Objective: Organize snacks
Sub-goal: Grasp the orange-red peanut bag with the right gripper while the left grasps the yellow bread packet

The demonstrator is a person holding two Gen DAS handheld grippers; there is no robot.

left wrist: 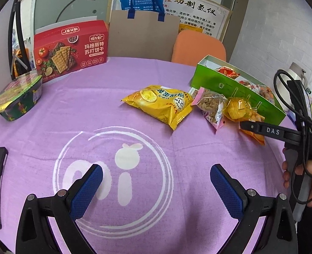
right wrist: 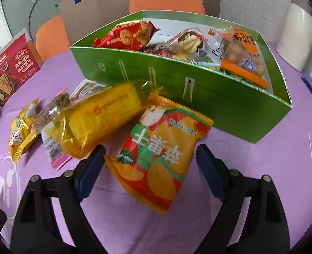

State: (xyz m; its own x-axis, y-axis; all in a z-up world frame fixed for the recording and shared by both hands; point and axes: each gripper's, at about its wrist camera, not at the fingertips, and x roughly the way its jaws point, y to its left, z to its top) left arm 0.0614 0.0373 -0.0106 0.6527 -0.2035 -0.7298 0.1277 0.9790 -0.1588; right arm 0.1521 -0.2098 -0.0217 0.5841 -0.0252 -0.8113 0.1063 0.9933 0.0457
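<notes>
While my right claw (right wrist: 150,158) straddles the orange-and-red crinkly chip packet (right wrist: 160,154), its jaws stand apart, not yet pressing.

The packet lies on the purple-clothed table (right wrist: 261,158), just before the green cardboard box (right wrist: 198,97) already holding snacks. Next, I judge, comes pinching and lifting it over the wall. My left claw (left wrist: 156,184) hangs spread, empty.

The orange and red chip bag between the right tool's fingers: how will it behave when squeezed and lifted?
The chip bag looks puffed with air, so probably light and yielding. Its glossy film may slip. The chips inside could crack under a hard squeeze.
</notes>
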